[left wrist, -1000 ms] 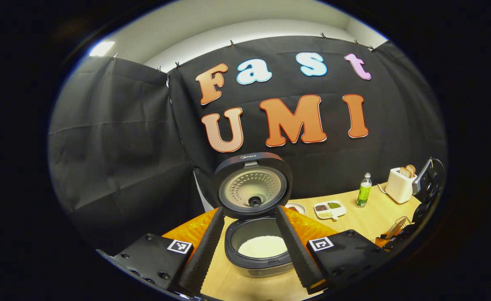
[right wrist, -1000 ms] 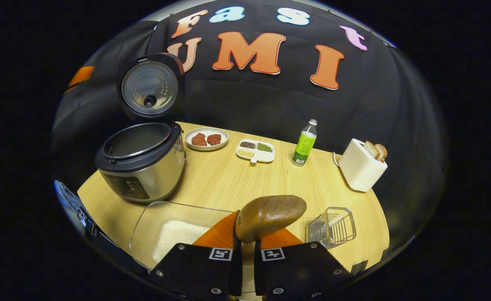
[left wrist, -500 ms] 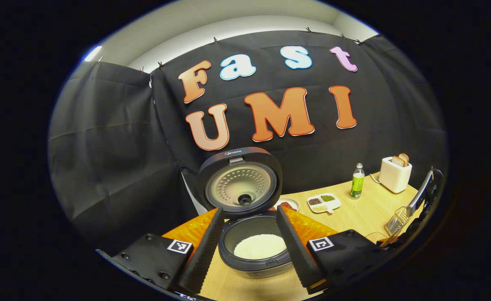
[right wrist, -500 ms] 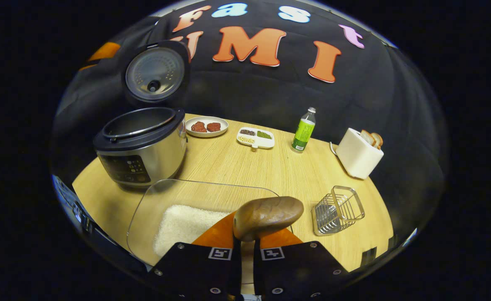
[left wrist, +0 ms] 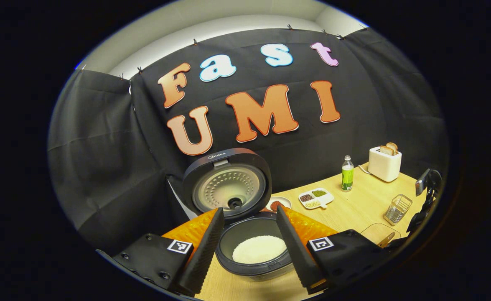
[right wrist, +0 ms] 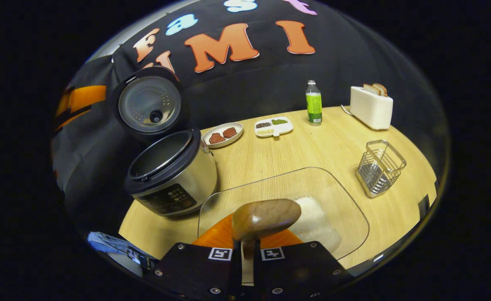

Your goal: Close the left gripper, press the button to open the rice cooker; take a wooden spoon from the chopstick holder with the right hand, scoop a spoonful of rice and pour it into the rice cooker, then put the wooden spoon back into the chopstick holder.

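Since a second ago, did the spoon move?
Yes. The spoon, shut in the right gripper, swung right: its bowl now overlaps the rice in the clear dish.

In the left gripper view the left tool [left wrist: 247,217] hangs with its fingers spread wide, framing the rice cooker [left wrist: 253,251] (lid [left wrist: 227,184] standing upright, white rice in the pot). Farther along the table [left wrist: 354,209] stand a sectioned dish [left wrist: 316,198], a green bottle [left wrist: 347,174], a white toaster [left wrist: 384,163] and the wire chopstick holder [left wrist: 397,209].
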Demonstrator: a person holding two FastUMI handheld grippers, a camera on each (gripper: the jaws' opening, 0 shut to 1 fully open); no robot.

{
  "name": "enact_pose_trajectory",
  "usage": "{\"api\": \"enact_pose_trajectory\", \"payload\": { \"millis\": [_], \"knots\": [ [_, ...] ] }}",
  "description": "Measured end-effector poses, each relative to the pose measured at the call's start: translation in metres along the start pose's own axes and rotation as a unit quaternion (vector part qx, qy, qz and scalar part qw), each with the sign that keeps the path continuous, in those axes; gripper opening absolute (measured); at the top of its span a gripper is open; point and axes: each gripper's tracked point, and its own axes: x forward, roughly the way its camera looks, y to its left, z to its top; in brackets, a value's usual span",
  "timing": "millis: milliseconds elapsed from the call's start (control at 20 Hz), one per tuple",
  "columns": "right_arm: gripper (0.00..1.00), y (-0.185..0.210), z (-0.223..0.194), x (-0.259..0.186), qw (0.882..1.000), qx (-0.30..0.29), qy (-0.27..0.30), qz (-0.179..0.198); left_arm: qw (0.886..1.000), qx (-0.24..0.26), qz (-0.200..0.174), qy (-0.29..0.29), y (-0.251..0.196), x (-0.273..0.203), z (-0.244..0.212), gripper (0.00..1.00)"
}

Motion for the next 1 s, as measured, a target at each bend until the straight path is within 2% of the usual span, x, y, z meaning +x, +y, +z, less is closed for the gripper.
{"api": "enact_pose_trajectory", "payload": {
  "millis": [300, 550, 650, 850, 1000],
  "knots": [
    [0.1, 0.002, 0.004, 0.012, 0.993, 0.112, 0.038, 0.02, 1.0, -0.015, 0.007, 0.008, 0.017, 0.003, -0.009, 0.86],
    [0.1, 0.0, 0.013, 0.019, 0.98, 0.183, 0.054, 0.058, 1.0, -0.025, 0.013, 0.01, 0.023, 0.006, -0.012, 0.87],
    [0.1, -0.006, 0.013, 0.022, 0.974, 0.206, 0.064, 0.074, 0.999, -0.027, 0.014, 0.009, 0.024, 0.007, -0.012, 0.86],
    [0.09, -0.018, 0.016, 0.021, 0.954, 0.27, 0.075, 0.107, 0.999, -0.026, 0.018, 0.003, 0.023, 0.008, -0.004, 0.86],
    [0.1, -0.031, 0.021, 0.017, 0.942, 0.304, 0.075, 0.119, 0.999, -0.028, 0.021, -0.006, 0.02, 0.007, 0.005, 0.86]
  ]
}}
